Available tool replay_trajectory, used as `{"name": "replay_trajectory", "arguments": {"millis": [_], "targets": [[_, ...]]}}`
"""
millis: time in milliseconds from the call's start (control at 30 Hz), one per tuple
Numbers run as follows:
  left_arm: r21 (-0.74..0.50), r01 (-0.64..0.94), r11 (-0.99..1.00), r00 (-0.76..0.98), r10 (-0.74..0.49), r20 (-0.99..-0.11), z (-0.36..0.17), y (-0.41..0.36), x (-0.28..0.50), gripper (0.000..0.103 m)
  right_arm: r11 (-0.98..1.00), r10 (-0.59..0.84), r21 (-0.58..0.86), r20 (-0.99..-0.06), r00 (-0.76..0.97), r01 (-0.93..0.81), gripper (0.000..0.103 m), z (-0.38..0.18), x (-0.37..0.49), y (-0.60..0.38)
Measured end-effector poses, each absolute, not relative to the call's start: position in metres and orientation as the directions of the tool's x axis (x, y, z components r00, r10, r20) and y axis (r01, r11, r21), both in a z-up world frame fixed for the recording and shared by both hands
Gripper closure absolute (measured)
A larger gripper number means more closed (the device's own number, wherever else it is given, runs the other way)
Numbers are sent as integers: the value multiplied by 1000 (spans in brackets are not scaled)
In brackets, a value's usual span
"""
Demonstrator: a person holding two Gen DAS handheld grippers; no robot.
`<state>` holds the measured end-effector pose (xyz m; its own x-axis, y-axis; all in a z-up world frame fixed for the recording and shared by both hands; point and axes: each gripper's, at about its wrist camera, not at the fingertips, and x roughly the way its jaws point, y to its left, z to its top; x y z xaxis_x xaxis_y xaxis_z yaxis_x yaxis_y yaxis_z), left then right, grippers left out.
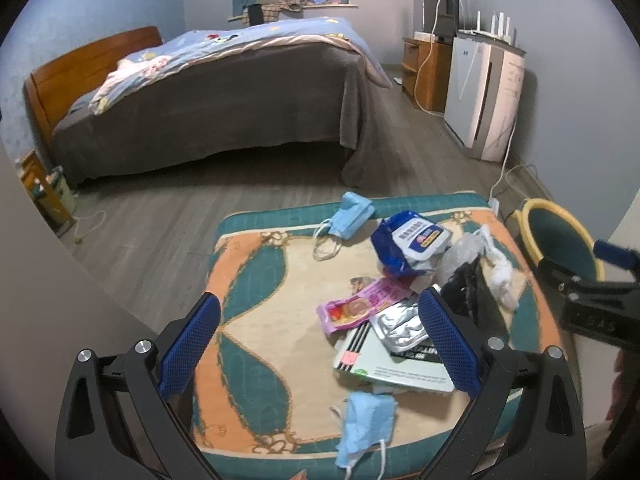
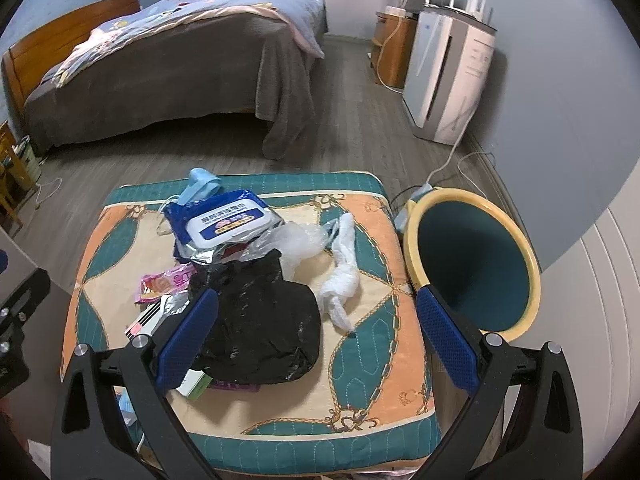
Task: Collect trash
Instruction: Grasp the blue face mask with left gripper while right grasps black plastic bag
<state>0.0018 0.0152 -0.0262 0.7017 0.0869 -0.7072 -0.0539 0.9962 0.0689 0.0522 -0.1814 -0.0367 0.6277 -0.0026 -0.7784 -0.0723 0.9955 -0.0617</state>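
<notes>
Bedroom with a bed on a grey plank floor and a white appliance against the right wall.

Nearer the cameras, a bench under a quilted cover in teal, orange and cream, strewn with trash:
- blue face mask at the far edge, ear loops trailing toward the middle
- second blue mask at the near edge, partly hanging over
- blue and white wipes pack, lying behind a black plastic bag
- clear crumpled plastic touching the black bag's far side
- white crumpled bag just beside the black bag, toward the bin
- pink wrapper near the middle, a silver foil pouch overlapping a flat pale box

Round bin with yellow rim and dark green inside, standing on the floor right beside the bench, mouth tilted toward the right wrist camera.

Left gripper above the near part of the bench, jaws spread wide and holding nothing, the wrapper, pouch and box between and beyond the blue pads.

Right gripper likewise wide apart and empty, the black bag lying between its fingers, left pad overlapping the bag's edge in view; touching or not, impossible to tell. Also seen in the left wrist view at the right edge.
</notes>
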Motion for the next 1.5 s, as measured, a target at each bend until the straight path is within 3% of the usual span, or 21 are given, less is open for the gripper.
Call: {"name": "replay_trajectory", "arguments": {"millis": [267,533,667,833,900,967,1100,1167,1200,1267,1300,1333,1500], "targets": [[71,-34,997,690,74,-720,-38,8,-1,5,997,7,-44,-793,609,-67,6,-42,57,-183],[31,-82,996,606,75,-792,-95,7,-15,5,997,78,72,-795,602,-33,6,-50,64,-186],[65,-29,997,544,70,-836,-123,-3,-19,5,991,131,117,-847,515,-59,6,-63,68,-177],[46,17,999,463,33,-886,-148,-5,-16,9,989,145,108,-868,475,-104,6,-76,71,-160],[18,25,1000,443,5,-896,-151,-3,-14,17,984,156,94,-870,467,-152,6,-81,72,-148],[7,32,999,414,-7,-910,-157,-3,-11,33,978,168,95,-882,440,-184,14,-90,75,-138],[-8,58,998,368,-29,-929,-167,-3,-11,55,969,197,119,-902,384,-217,33,-105,79,-126],[-18,69,997,369,-43,-928,-166,-3,-12,66,968,188,106,-906,378,-229,60,-106,80,-123],[-17,72,997,375,-43,-926,-165,-4,-10,73,970,174,90,-906,385,-227,65,-105,80,-123],[-10,65,998,391,-34,-920,-160,-2,-11,78,970,193,118,-905,379,-213,84,-103,80,-128],[-10,56,998,409,-32,-912,-155,0,-11,80,970,200,127,-902,382,-207,86,-101,80,-131],[-18,46,999,427,-36,-904,-148,3,-11,81,969,208,134,-897,389,-208,95,-98,79,-133],[-31,4,1000,545,-28,-838,-111,12,-10,83,969,228,163,-873,431,-183,98,-76,75,-152]]}}
